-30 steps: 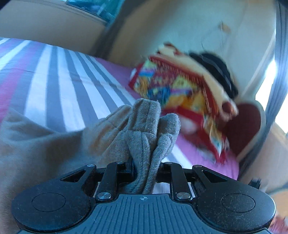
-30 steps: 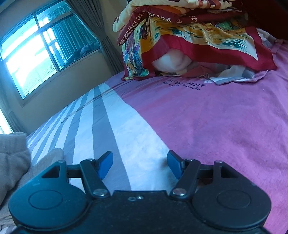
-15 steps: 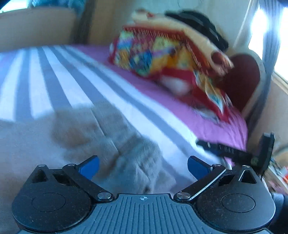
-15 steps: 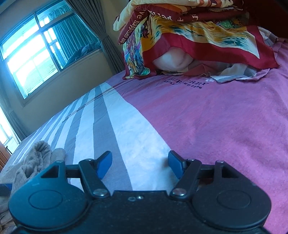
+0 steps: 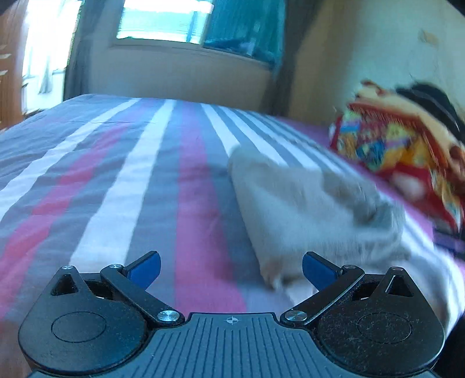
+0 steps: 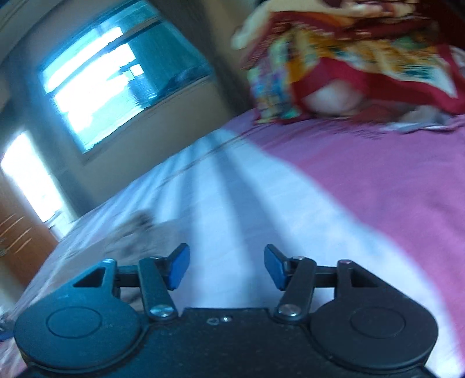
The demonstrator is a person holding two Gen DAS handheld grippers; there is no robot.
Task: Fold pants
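Left gripper (image 5: 231, 266) is spread about as wide as it goes, nothing between its blue pads (image 5: 145, 266), just striped bedsheet (image 5: 122, 186) under it. The grey pants (image 5: 305, 209) lie bunched in a folded heap on the bed, their near end just past the right-side pad, running off toward the pillow end. Right gripper (image 6: 226, 269) has its jaws roughly half apart and closing, with nothing in them, only white sheet below. From that view the pants (image 6: 136, 229) are a blurry lump off to the left. Further back, a colourful blanket pile (image 5: 401, 151) sits near the head edge, window (image 5: 162, 20) behind.
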